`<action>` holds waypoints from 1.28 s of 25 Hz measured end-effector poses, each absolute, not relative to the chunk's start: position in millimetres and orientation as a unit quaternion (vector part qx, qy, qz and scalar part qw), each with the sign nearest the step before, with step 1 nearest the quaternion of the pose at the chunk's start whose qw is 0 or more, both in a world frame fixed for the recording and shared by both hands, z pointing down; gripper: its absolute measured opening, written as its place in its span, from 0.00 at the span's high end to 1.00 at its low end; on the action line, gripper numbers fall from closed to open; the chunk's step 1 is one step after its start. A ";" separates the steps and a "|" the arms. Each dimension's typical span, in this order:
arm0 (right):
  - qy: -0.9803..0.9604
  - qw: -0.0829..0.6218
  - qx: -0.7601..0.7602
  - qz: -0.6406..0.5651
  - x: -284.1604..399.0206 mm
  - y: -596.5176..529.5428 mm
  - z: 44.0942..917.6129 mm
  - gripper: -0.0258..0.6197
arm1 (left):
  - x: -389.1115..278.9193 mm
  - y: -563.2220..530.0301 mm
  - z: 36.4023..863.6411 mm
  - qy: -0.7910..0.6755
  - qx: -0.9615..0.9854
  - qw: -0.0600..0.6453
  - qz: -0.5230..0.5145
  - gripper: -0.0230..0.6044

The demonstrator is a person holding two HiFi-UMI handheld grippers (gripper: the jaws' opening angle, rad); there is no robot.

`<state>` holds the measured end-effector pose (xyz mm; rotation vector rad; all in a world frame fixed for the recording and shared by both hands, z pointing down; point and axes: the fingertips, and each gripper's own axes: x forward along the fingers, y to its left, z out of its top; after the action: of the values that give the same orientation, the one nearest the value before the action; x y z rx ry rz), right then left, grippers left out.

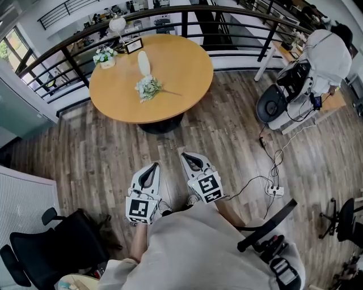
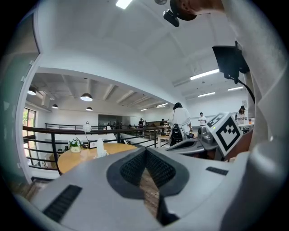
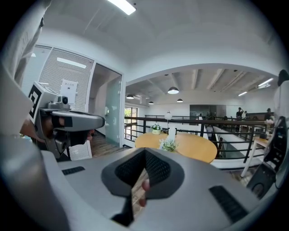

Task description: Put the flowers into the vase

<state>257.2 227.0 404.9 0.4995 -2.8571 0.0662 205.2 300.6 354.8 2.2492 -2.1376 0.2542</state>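
A round wooden table (image 1: 187, 68) stands well ahead of me on the wood floor. On it stands a white vase (image 1: 144, 63), upright, with a bunch of white flowers (image 1: 148, 88) lying just in front of it. My left gripper (image 1: 153, 166) and right gripper (image 1: 185, 153) hang side by side close to my body, far short of the table. Both are shut with nothing between their fingers. In the right gripper view the flowers (image 3: 170, 145) and vase (image 3: 172, 133) show past the closed tips (image 3: 145, 150). The left gripper view shows the vase (image 2: 100, 146) beyond its closed tips (image 2: 145, 150).
A small potted plant (image 1: 105, 56), a globe lamp (image 1: 117, 24) and a small box (image 1: 134, 45) sit at the table's far edge. A black railing (image 1: 187, 12) runs behind. A black office chair (image 1: 51, 243) stands at my left. Cables and a power strip (image 1: 275, 190) lie at right, near a person (image 1: 328, 54) at a desk.
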 end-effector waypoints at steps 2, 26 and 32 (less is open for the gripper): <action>-0.978 0.122 0.167 0.024 258.9 226.8 405.8 0.95 | 207.7 300.0 355.0 -0.688 0.720 0.015 0.082 0.95; -0.982 0.153 0.113 -0.001 290.3 206.8 422.5 0.95 | 261.5 261.6 350.4 -0.696 0.714 0.007 0.079 0.95; -0.979 0.172 0.106 -0.003 283.2 200.4 431.8 0.95 | 253.1 251.5 354.5 -0.697 0.713 0.012 0.073 0.95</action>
<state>283.2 200.4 431.8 0.3014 -2.7794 -0.0098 253.1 251.5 354.5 2.2228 -2.1741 0.2281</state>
